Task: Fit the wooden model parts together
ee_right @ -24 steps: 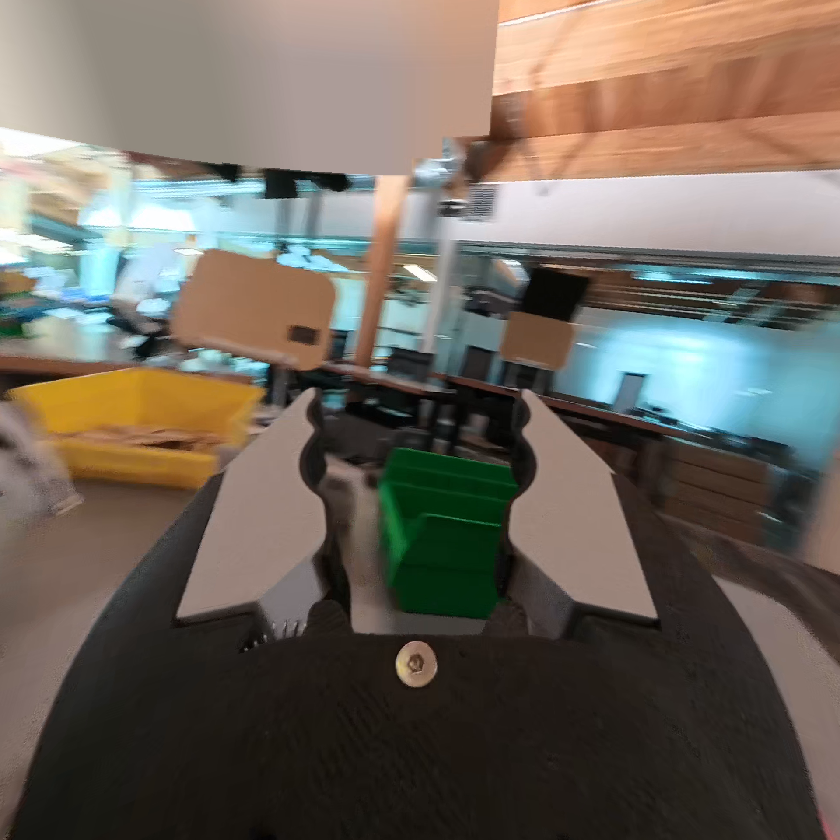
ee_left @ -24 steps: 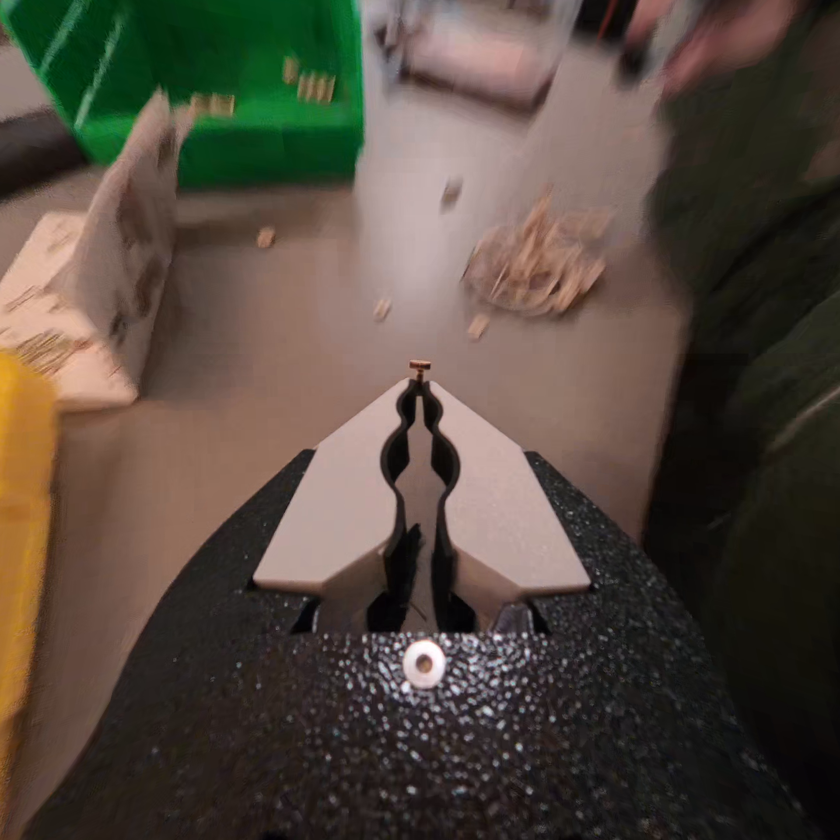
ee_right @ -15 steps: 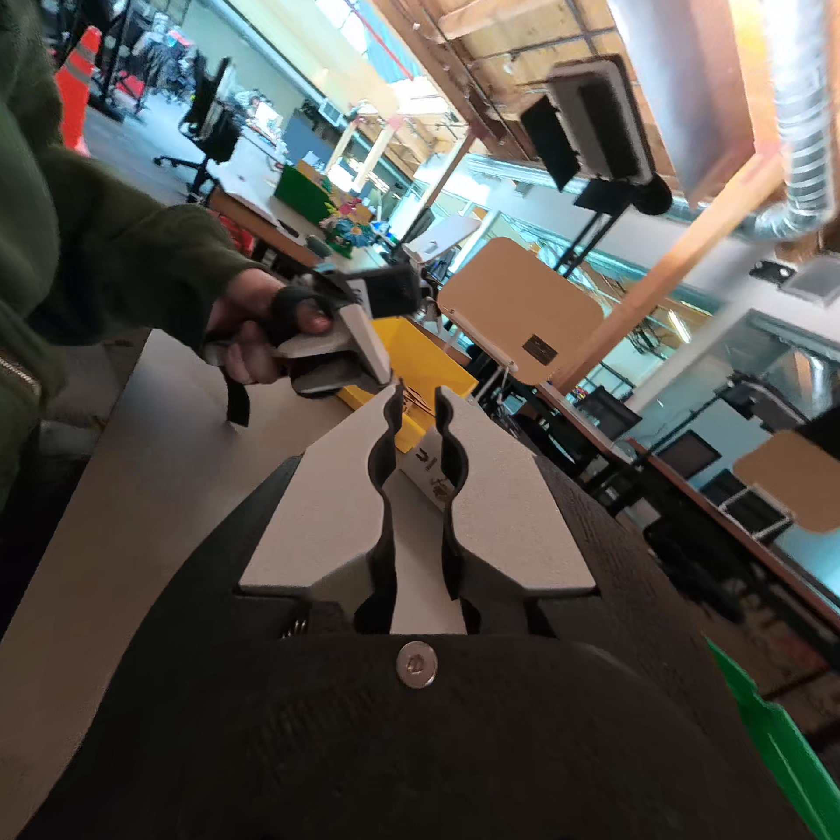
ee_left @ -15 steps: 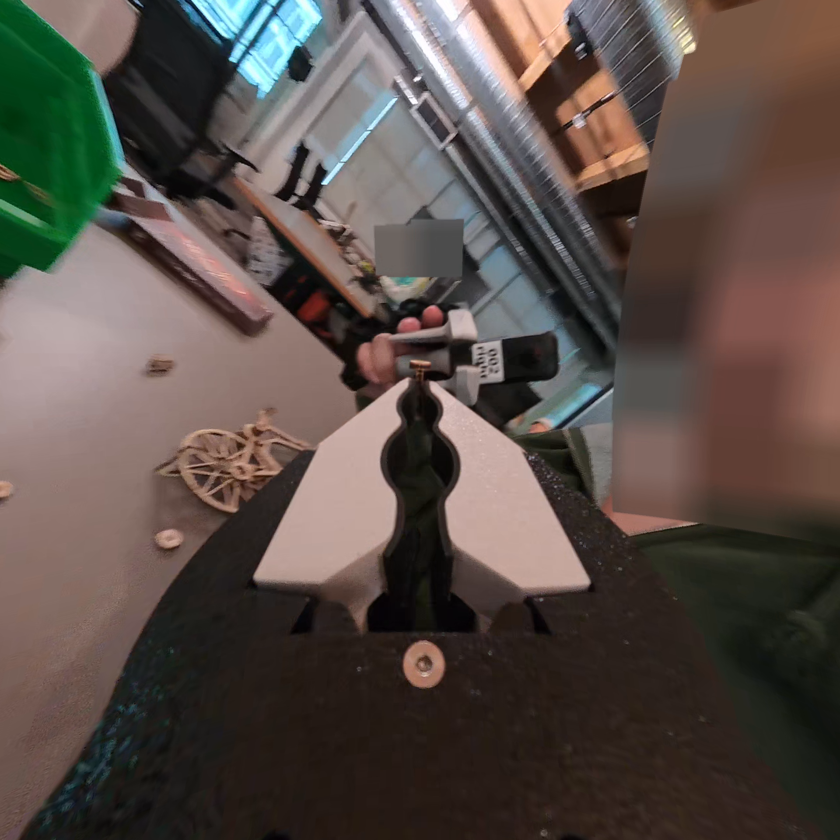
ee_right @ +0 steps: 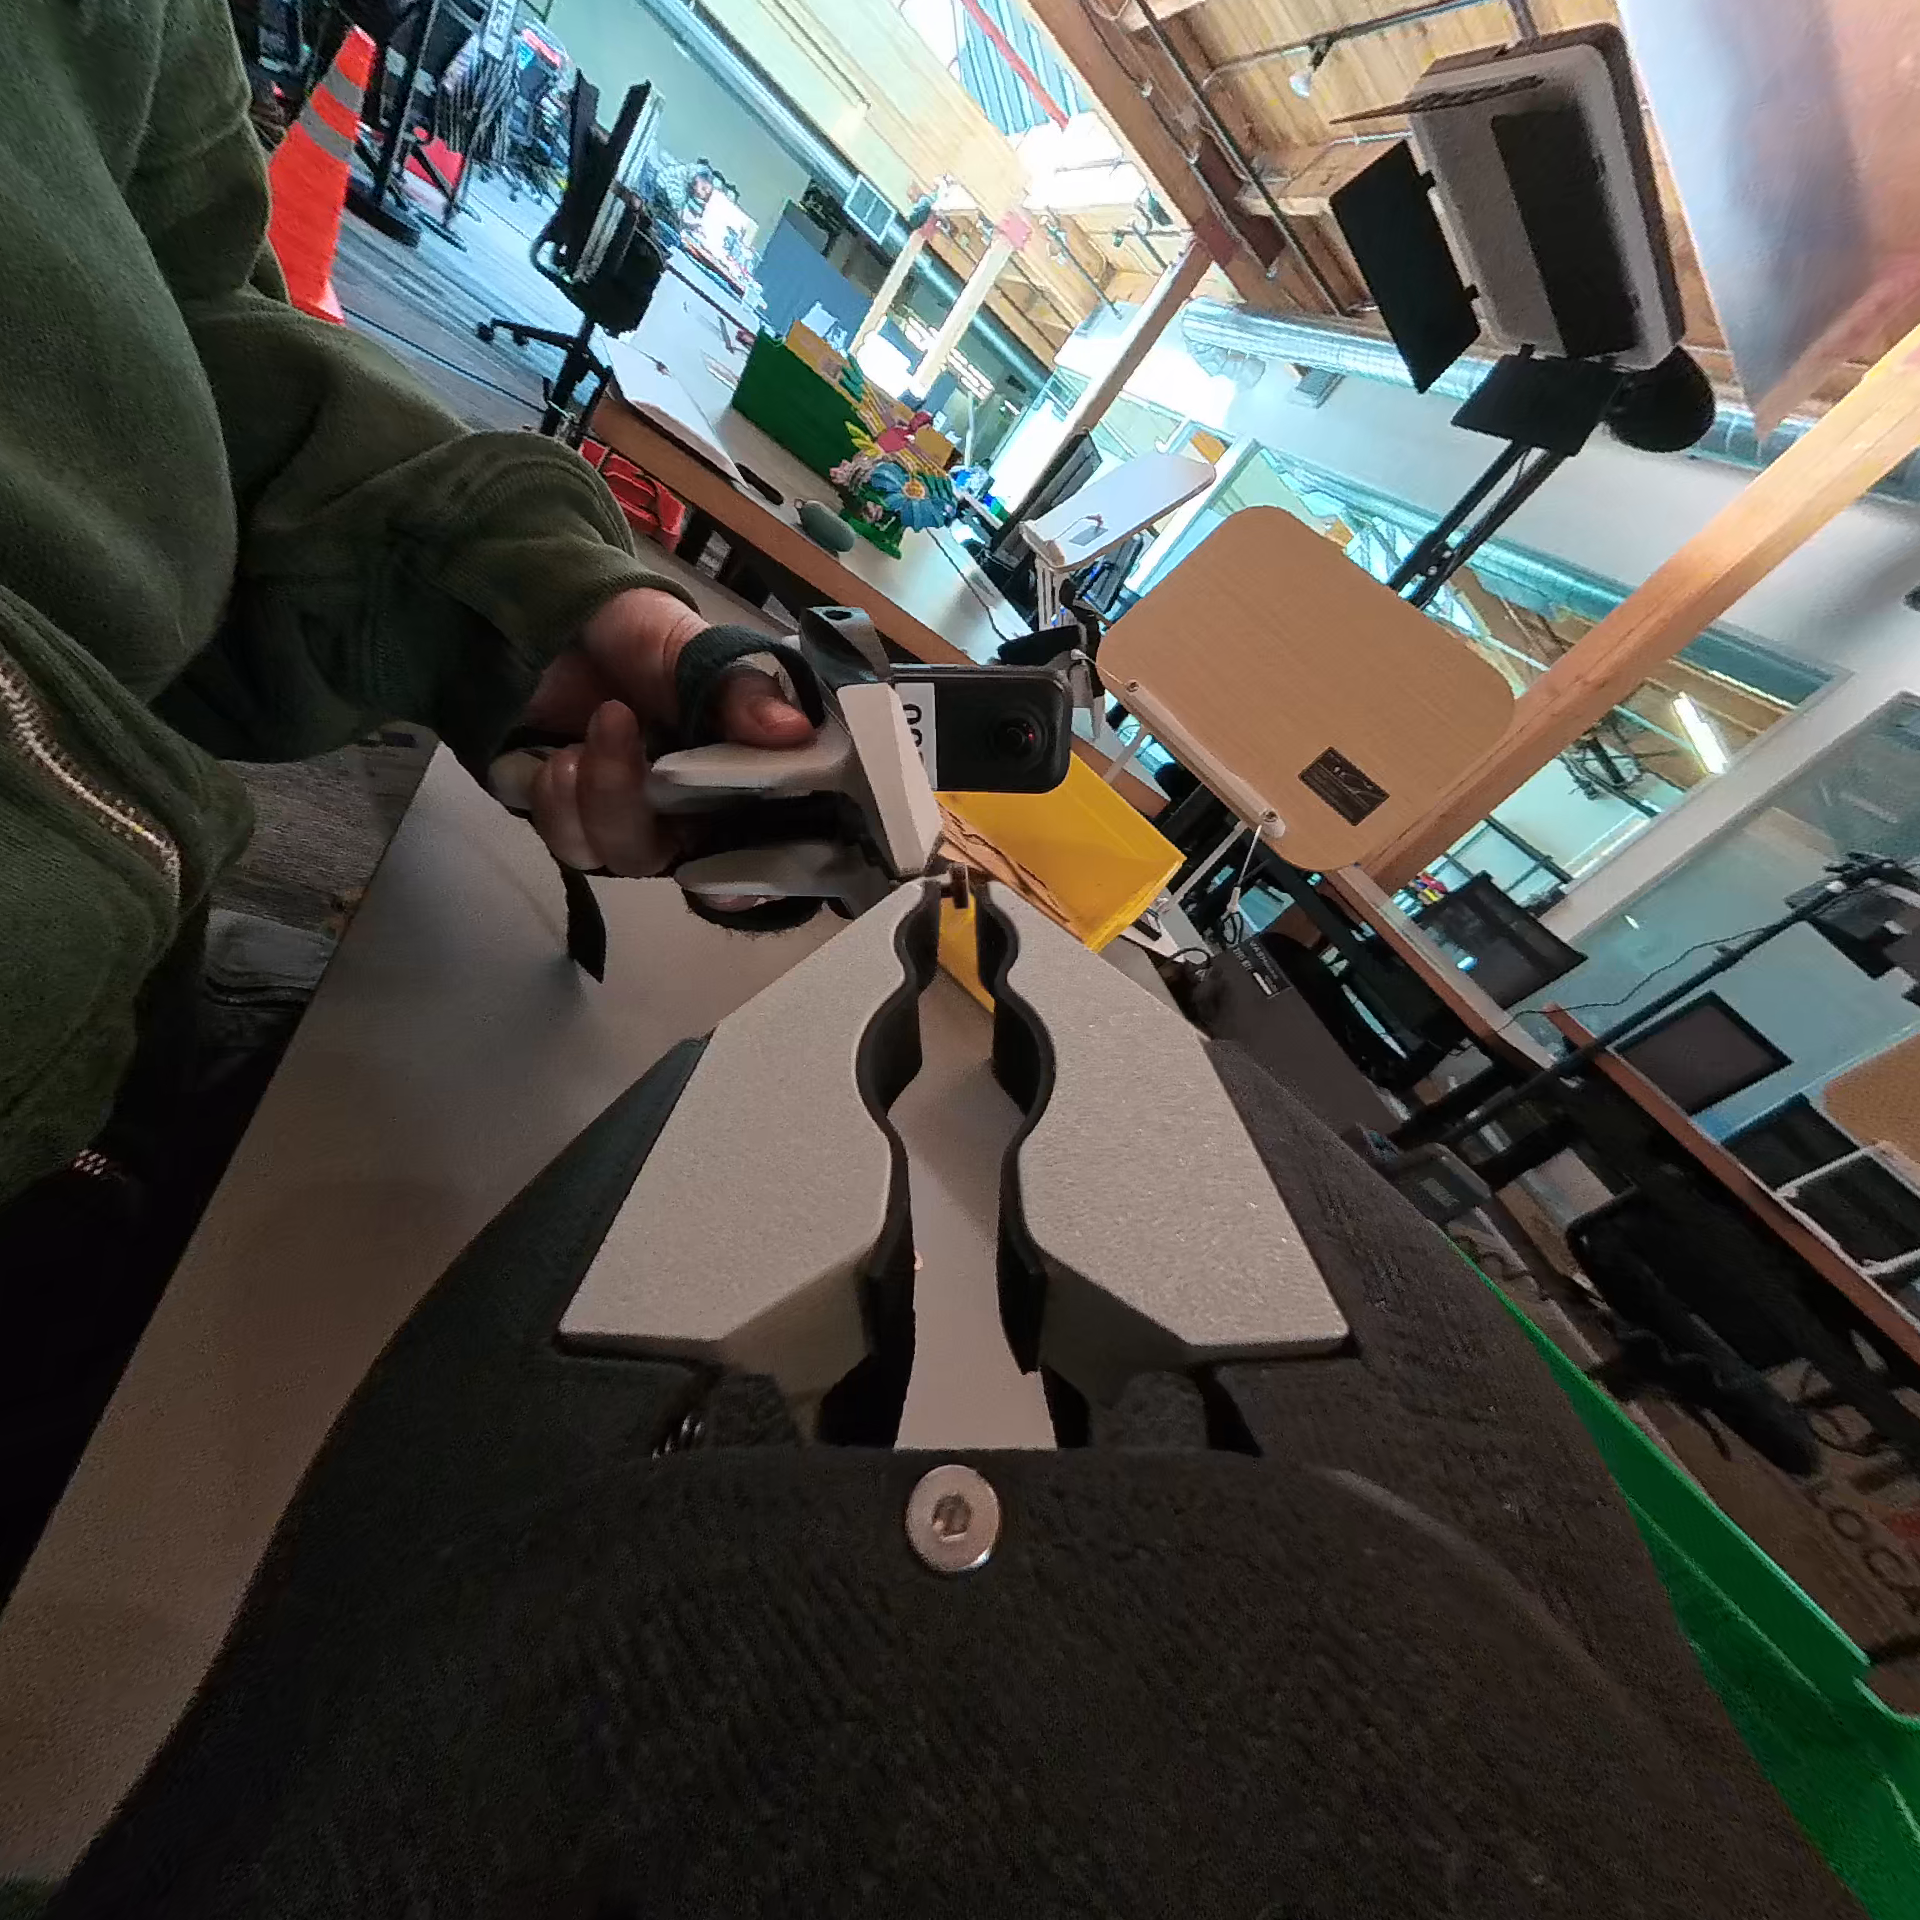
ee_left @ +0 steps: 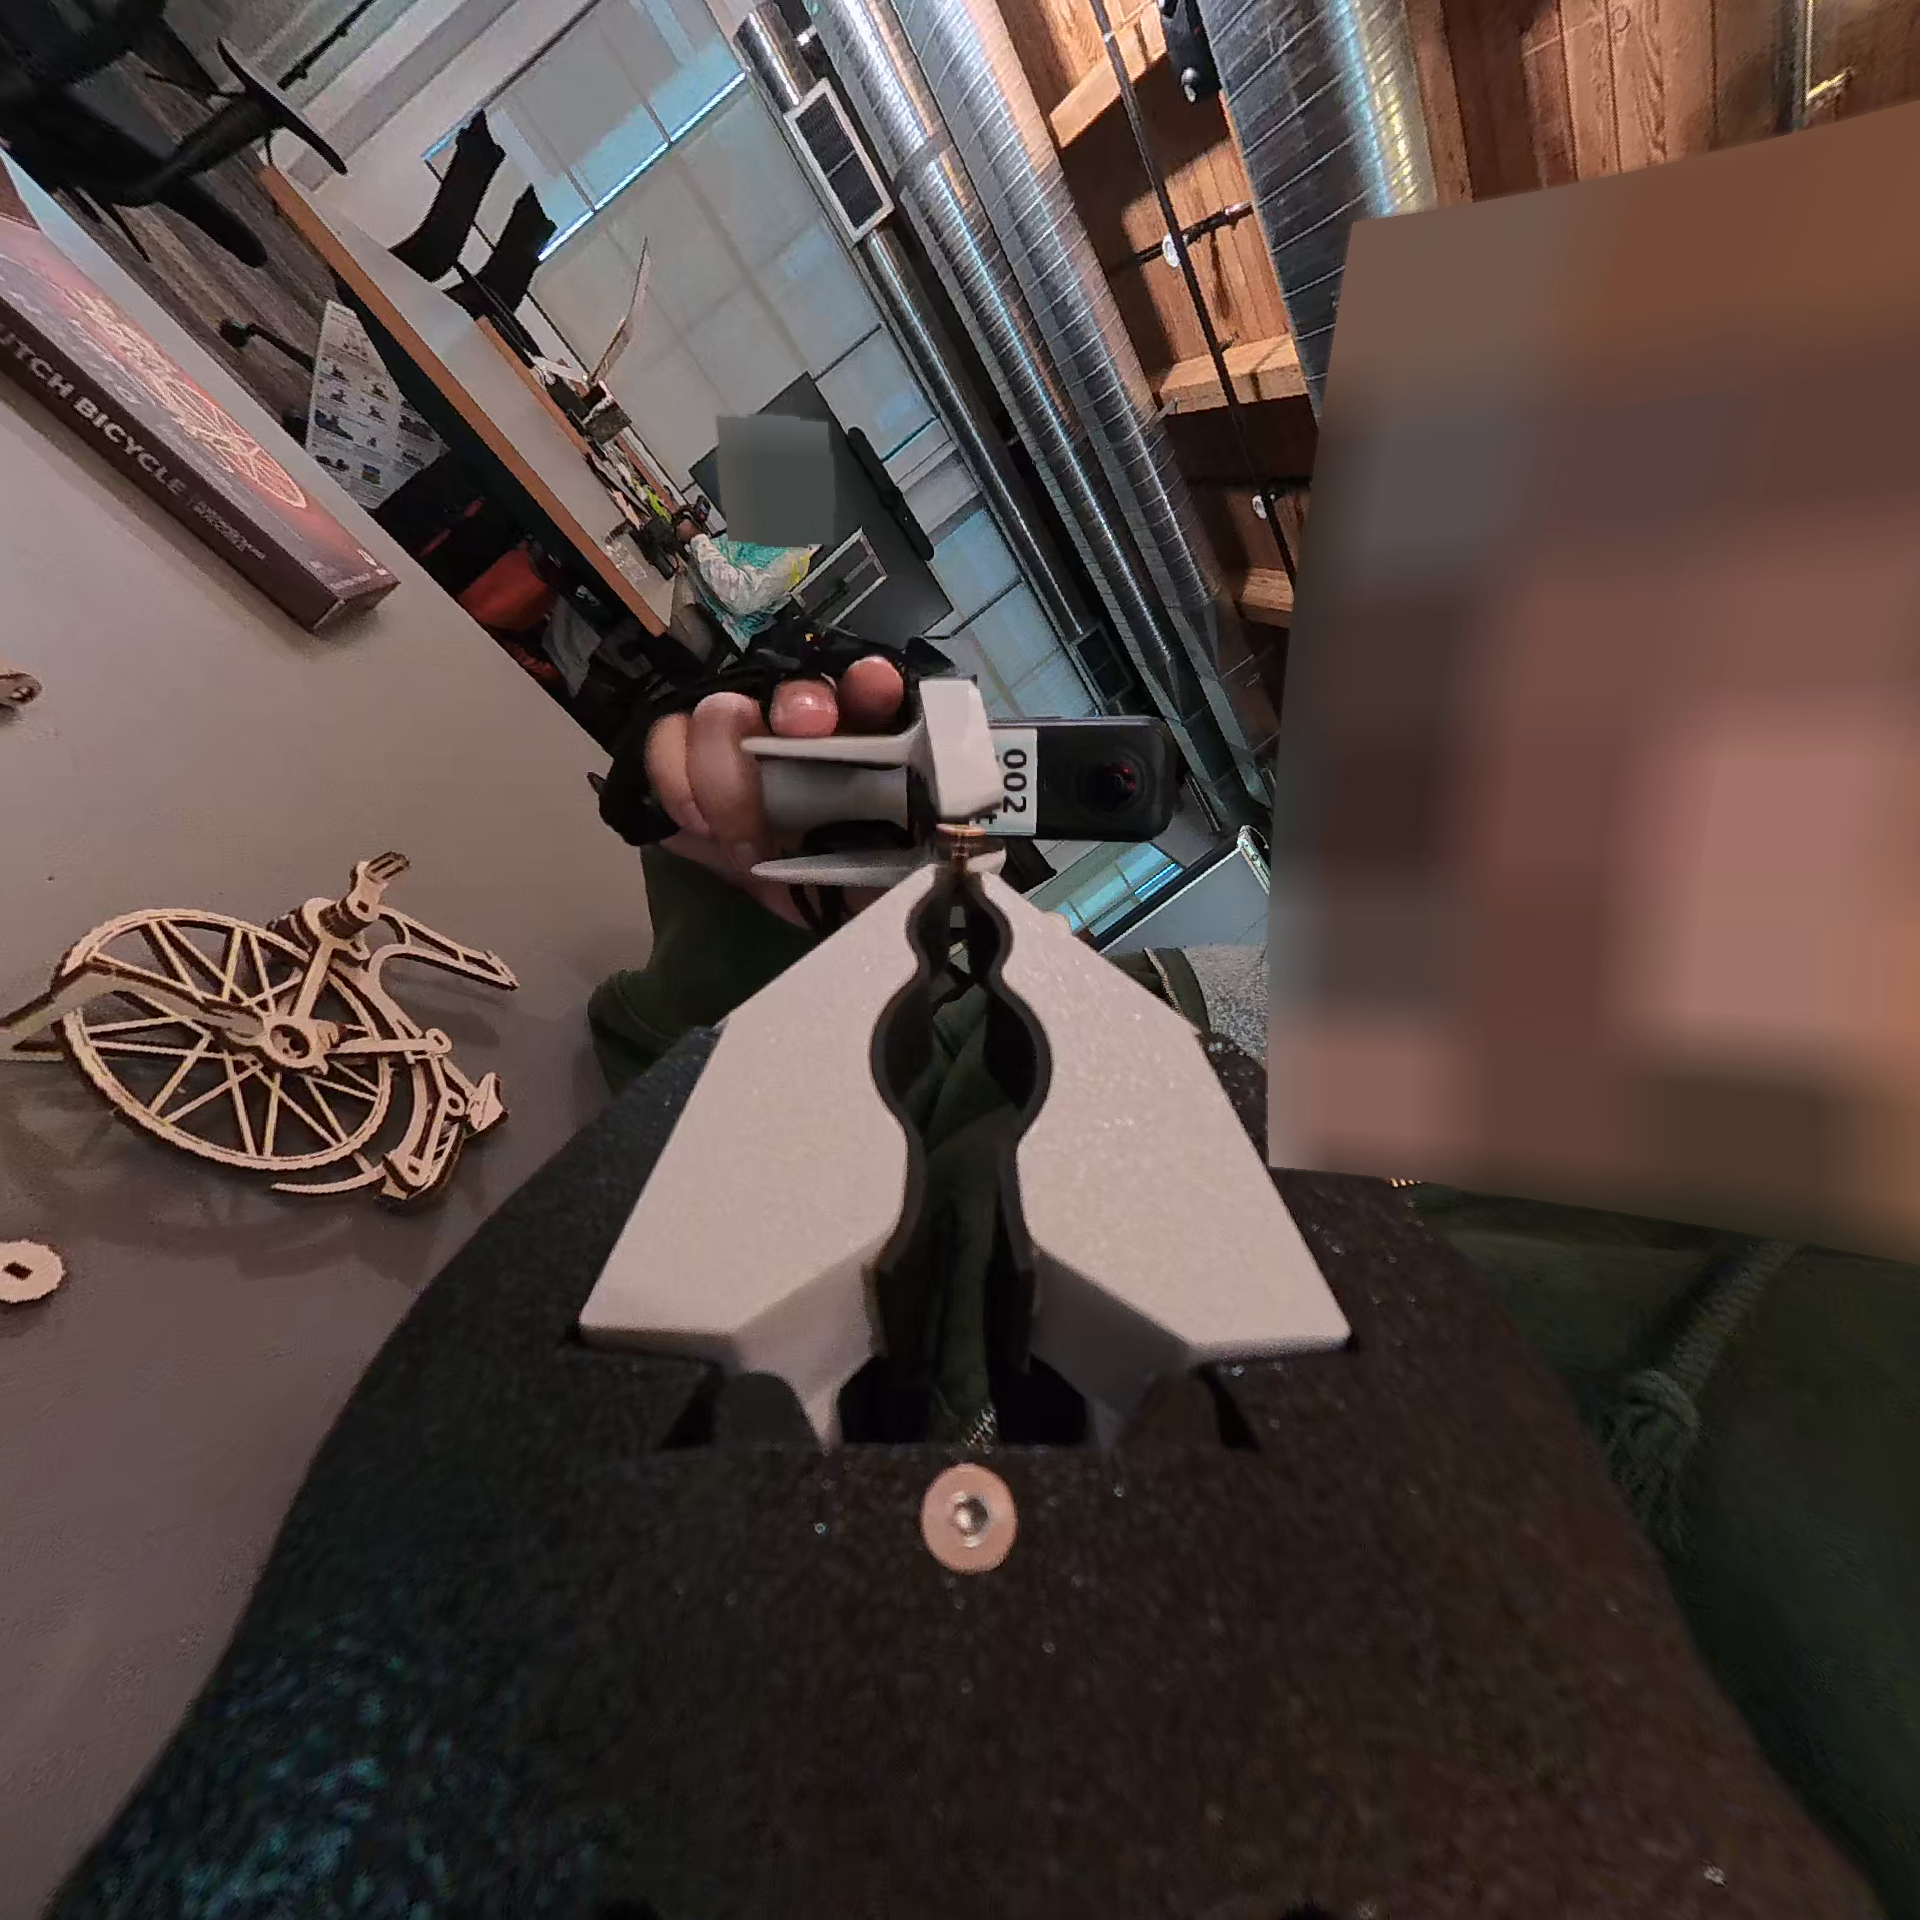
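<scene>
The left gripper (ee_left: 961, 868) is raised off the grey table (ee_left: 208, 748), its jaws pressed together on a small wooden pin (ee_left: 962, 837) that sticks out just past the tips; the right gripper (ee_right: 951, 894) faces it tip to tip, its jaws standing narrowly apart, with the same pin seen at their mouth; whether those tips touch the pin cannot be told. In the left wrist view the right gripper shows just beyond the pin, held in a gloved hand (ee_left: 727, 769), a black camera (ee_left: 1101, 779) mounted on top of it; in the right wrist view the left gripper shows likewise, held by a hand (ee_right: 623, 748) coming out of a green sleeve (ee_right: 343, 561). The partly built wooden bicycle model (ee_left: 260, 1039) lies flat on the table to the left, well apart from both grippers; a small wooden washer (ee_left: 26, 1270) lies near it; a dark flat box (ee_left: 187, 436) rests farther off on the left. A yellow bin (ee_right: 1060, 862) sits just beyond the tips in the right wrist view; a green bin (ee_right: 1766, 1662) edges in at the near right.
</scene>
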A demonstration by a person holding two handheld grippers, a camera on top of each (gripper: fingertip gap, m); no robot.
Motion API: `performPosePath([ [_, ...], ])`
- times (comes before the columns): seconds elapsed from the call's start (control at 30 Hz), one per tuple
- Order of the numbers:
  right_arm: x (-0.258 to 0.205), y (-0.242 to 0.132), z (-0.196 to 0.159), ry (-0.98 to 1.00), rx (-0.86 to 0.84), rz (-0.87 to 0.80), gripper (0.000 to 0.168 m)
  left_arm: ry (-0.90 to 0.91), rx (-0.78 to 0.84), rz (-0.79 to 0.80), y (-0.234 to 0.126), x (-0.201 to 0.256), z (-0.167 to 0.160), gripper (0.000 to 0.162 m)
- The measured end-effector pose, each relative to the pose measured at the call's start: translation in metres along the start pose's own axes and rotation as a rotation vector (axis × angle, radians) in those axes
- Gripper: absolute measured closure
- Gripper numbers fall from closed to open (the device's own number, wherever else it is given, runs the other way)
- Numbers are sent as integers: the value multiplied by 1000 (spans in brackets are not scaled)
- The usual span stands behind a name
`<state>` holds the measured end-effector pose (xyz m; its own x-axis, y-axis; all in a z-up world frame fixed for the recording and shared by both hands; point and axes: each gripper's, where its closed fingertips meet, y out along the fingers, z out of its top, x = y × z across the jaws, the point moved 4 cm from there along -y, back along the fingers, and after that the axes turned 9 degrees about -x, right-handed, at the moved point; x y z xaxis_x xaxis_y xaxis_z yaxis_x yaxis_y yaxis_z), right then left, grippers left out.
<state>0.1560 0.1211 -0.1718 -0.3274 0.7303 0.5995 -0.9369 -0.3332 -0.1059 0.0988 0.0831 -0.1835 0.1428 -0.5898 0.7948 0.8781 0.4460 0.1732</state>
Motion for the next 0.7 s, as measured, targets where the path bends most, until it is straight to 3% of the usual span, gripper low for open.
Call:
performPosePath([
  [0.03,0,0,0,8,2,7,165,0,0,-2,0,0,0,162],
  [0.27,2,0,1,79,15,21,168,78,8,48,0,3,2,162],
  [0.4,18,-2,0,320,80,37,161,315,71,174,-3,8,13,162],
  [0.5,21,-5,1,520,163,159,156,508,84,260,-3,15,16,162],
  [0.7,18,-5,5,651,229,292,161,690,26,357,4,17,10,162],
])
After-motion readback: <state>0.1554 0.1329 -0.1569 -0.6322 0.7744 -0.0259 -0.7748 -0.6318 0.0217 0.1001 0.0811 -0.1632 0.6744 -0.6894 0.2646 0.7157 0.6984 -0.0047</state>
